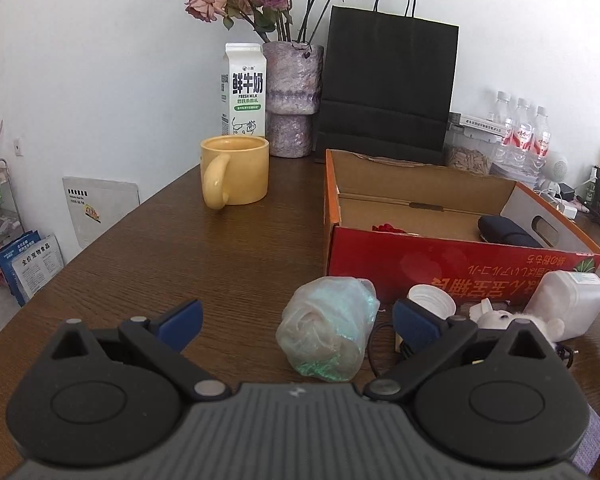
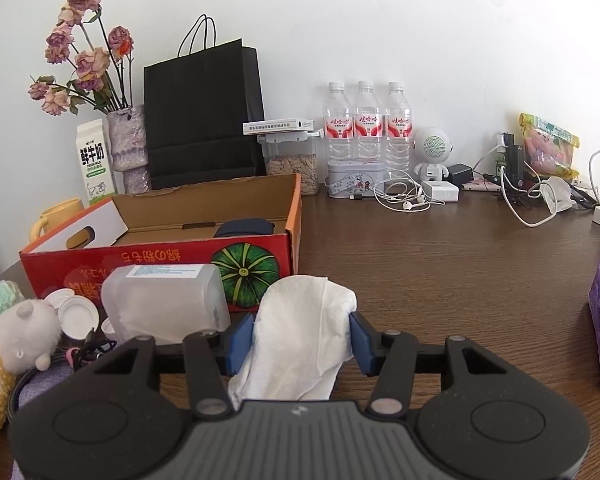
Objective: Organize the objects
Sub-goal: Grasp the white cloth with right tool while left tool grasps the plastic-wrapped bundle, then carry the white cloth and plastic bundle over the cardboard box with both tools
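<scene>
A crumpled white tissue [image 2: 300, 332] is gripped between the blue pads [image 2: 242, 342] of the right gripper [image 2: 300, 340], which are pressed against it on both sides; it is held clear of the wooden table [image 2: 440, 272]. Just ahead and left of these tongs a translucent plastic container [image 2: 164, 304] lies on its side against the red cardboard box [image 2: 160, 258], in which a dark pouch [image 2: 244, 227] is seen. White lids [image 2: 76, 312] and a plush toy [image 2: 16, 344] lie further left of the tongs.

The left gripper [image 1: 296, 322] is spread wide with nothing clasped. A bundle wrapped in thin greenish plastic [image 1: 330, 338] rests on the table between its fingers, nearer the right pad [image 1: 414, 318]; whether it is touched cannot be told. A yellow mug [image 1: 234, 170] stands well ahead of it, slightly left, and the box ahead to the right
</scene>
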A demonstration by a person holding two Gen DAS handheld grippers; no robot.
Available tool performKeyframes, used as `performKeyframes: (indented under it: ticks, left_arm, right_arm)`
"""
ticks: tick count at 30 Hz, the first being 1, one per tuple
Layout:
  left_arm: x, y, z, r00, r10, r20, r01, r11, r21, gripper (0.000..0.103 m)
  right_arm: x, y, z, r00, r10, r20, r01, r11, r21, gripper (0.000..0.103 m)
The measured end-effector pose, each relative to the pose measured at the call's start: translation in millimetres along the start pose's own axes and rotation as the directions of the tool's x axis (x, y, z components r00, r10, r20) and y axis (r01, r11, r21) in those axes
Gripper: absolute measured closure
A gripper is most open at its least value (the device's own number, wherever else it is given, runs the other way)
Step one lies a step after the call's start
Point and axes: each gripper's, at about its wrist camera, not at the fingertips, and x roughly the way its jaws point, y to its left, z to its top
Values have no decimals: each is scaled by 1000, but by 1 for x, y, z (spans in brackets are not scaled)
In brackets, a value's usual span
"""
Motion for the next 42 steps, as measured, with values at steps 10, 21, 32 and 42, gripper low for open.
performKeyframes:
  ticks: [10,21,32,42]
  left_arm:
    - [23,2,-9,997,-72,-37,68,993,-98,63]
    - [3,18,-16,995,-47,88,62,983,-171,65]
    - [-13,17,-18,991,-67,116,82,988,-134,65]
    - [-33,-10,17,966,-119,231,139,988,-71,65]
  right_arm:
    - [0,0,-1,1000,7,-1,-7,1000,2,52]
    - [-1,0,-1,1000,3,10,-3,1000,5,52]
    - [-26,5,-3,989,-23,144,25,1000,-13,52]
    - [-43,34,31,964,79,253,-62,995,-77,52]
